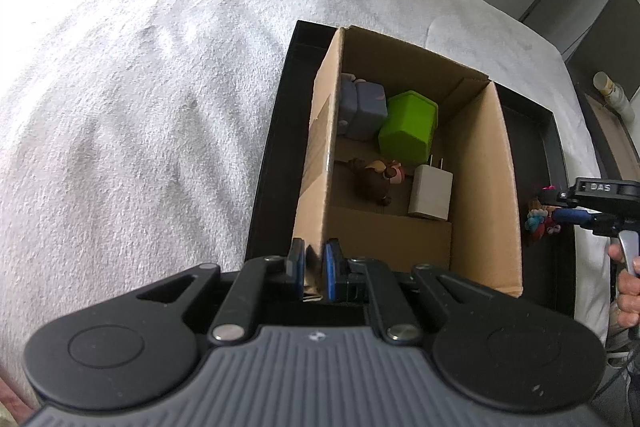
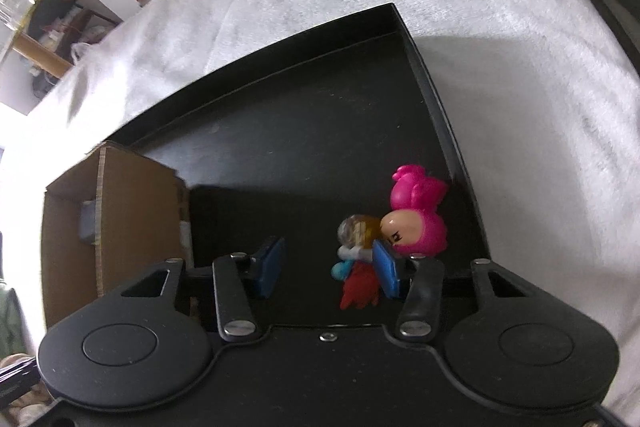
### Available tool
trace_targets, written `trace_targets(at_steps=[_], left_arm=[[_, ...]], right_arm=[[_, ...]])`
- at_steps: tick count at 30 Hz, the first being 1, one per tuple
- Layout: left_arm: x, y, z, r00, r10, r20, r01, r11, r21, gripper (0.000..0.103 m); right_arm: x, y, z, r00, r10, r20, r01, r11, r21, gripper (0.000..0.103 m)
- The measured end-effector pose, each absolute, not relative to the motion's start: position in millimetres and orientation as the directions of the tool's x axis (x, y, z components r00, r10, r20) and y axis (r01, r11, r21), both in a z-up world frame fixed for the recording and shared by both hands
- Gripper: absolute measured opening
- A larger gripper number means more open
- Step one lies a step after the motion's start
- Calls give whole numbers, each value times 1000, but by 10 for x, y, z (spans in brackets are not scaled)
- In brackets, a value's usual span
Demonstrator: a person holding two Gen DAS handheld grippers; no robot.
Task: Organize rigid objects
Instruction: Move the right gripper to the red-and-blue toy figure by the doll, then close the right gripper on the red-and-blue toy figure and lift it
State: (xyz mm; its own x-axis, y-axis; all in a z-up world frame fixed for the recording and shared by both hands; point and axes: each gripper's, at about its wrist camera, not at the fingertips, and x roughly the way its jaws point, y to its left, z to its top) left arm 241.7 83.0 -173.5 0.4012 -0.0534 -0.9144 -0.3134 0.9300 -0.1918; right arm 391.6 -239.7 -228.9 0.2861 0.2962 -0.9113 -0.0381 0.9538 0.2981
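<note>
Cardboard box (image 1: 404,99) wall, clamped in left gripper (image 1: 314,269), half-hides gray toy; right gripper (image 2: 326,265) apart.

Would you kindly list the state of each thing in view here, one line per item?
Cardboard box: open-topped, standing in the tray, its wall clamped.
Left gripper: shut on the box wall.
Right gripper: jaws apart around the small figurine, not pressing.
Small figurine: lying on the tray.
Pink figurine: lying on the tray.
White charger: in the box, prongs up.
Black tray: on the grey blanket.
</note>
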Motion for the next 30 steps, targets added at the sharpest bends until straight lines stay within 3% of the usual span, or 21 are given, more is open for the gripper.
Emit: trace_targets(at_steps=[3,11,13,30], left_arm=[[2420,842,-1740,403,-58,-914,-314,929,-197,9],[2432,857,-1768,403,-69,-912,-307,929,-206,10],[2429,870,-1771,405,-74,-911,-306,928,-212,10],[2414,871,-1763,406,-78,-911,-296,932,-211,9]], right_arm=[[3952,-2353,-2340,286,248,-926,-26,968,251,35],[4001,-2200,-2491,259,133,-957,-51,991,124,34],[3996,-2194,-2526,248,121,-961,-51,992,112,26],[3681,-2191,-2208,284,163,-945,-101,985,139,24]])
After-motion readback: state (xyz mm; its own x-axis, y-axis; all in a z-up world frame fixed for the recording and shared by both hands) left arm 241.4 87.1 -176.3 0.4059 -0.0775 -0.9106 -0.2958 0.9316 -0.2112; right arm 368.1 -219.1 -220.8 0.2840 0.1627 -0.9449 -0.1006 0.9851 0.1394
